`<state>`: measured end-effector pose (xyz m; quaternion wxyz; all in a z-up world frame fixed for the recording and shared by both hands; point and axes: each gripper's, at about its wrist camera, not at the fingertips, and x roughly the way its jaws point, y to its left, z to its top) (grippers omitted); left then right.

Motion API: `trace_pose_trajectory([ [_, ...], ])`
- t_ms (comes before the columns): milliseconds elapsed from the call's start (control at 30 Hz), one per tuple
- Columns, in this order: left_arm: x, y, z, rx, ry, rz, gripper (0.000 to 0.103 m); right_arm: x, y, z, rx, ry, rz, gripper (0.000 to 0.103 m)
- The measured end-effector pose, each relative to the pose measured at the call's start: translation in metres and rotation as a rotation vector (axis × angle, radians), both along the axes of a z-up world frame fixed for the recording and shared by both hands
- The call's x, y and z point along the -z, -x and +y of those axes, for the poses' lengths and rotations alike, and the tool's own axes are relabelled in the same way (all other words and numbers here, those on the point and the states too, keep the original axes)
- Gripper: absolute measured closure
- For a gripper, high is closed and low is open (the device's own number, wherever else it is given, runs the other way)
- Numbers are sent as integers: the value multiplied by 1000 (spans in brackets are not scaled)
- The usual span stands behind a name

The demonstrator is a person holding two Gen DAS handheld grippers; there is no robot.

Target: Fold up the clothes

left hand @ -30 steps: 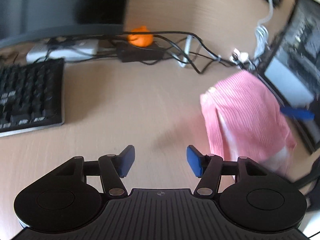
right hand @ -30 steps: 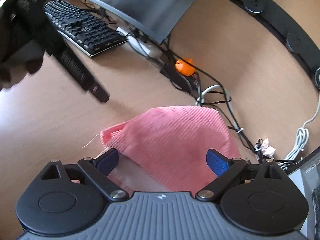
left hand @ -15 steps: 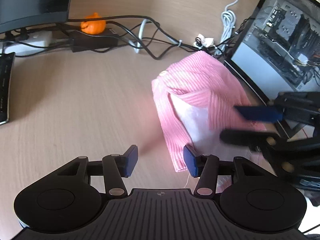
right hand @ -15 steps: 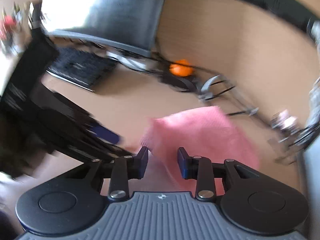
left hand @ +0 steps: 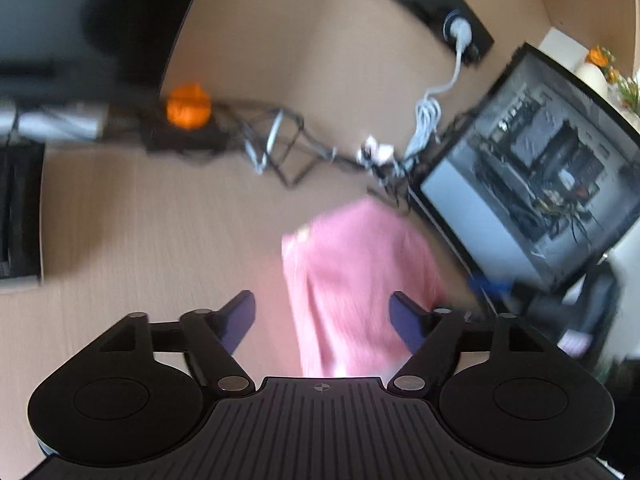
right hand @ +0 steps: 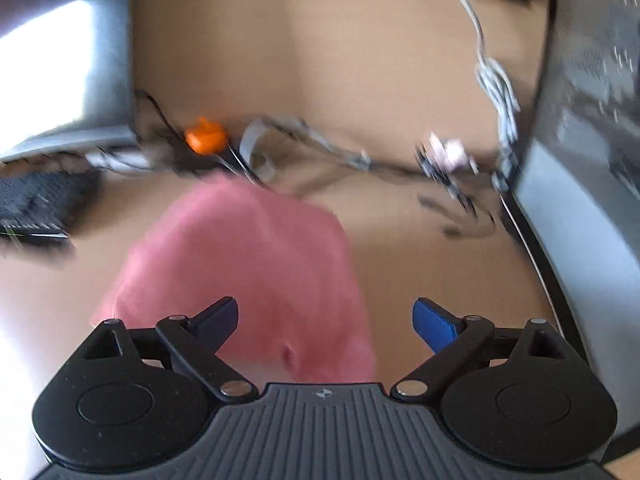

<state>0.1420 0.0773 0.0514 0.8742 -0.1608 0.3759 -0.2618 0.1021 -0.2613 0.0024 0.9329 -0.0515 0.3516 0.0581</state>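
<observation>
- Your left gripper (left hand: 322,318) has its jaws spread wide, with nothing between the blue pads.
- The pink garment (left hand: 352,292) lies folded on the wooden desk (left hand: 160,240); in the left wrist view it runs up between the two fingers, nearer the right one, but the blur hides whether either pad touches it.
- Your right gripper (right hand: 324,322) is also wide open and grips nothing.
- In the right wrist view the pink garment (right hand: 248,272) sits under and ahead of the left finger (right hand: 218,318), while the right finger (right hand: 434,322) is over bare desk (right hand: 420,264), apart from the cloth.
- Behind the garment a tangle of cables (left hand: 288,148) runs along the back of the desk, with a small orange object (left hand: 188,105) among them.
- A keyboard (right hand: 36,200) lies to the left of the garment, below a monitor (right hand: 56,72).
- A glass-sided computer case (left hand: 532,176) stands just right of the garment.
- Both views are motion-blurred, so fine detail of the cloth is lost.
</observation>
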Motion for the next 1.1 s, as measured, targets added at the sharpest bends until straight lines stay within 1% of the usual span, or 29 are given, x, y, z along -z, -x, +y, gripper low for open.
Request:
trace_pose_trajectory([
  [67, -10, -9, -17, 4, -47, -14, 15, 4, 8, 3, -9, 51, -25, 7],
  [133, -11, -15, -42, 30, -123, -17, 10, 7, 16, 5, -19, 103, -50, 7],
  [167, -8, -16, -55, 43, -169, -17, 10, 9, 20, 7, -23, 128, -62, 2],
  [200, -3, -15, -66, 53, -217, -15, 10, 11, 24, 8, -28, 154, -75, 0],
  [267, 8, -14, -86, 75, -308, -6, 10, 15, 32, 11, -37, 205, -100, 0],
  [300, 14, -14, -93, 80, -342, 4, 10, 17, 37, 12, -42, 231, -112, 0],
  [333, 19, -15, -96, 79, -358, 20, 10, 18, 41, 14, -47, 257, -124, 0],
  [467, 30, -15, -91, 50, -339, 87, 10, 30, 34, 30, -48, 356, -183, 0],
  [600, 34, -12, -86, 48, -358, 106, 10, 36, 18, 42, 2, 482, -271, 0],
  [667, 34, -11, -86, 47, -364, 106, 10, 26, 18, 38, 63, 517, -342, 0],
  [733, 35, -10, -85, 46, -356, 103, 10, 10, 29, 28, 128, 532, -415, 0],
  [767, 35, -9, -85, 46, -350, 101, 10, 5, 36, 22, 153, 541, -436, 0],
  [833, 39, -9, -85, 49, -341, 103, 10, 0, 48, 9, 178, 556, -425, 0],
  [900, 43, -6, -84, 54, -333, 110, 10, -3, 59, -5, 153, 517, -356, 0],
  [933, 44, -4, -82, 63, -332, 115, 10, -7, 62, -13, 131, 460, -317, 0],
  [1033, 43, 1, -77, 108, -315, 124, 10, -29, 68, -37, 68, 188, -219, 0],
  [1100, 32, 3, -67, 111, -266, 104, 10, -48, 62, -51, 39, -31, -199, 0],
])
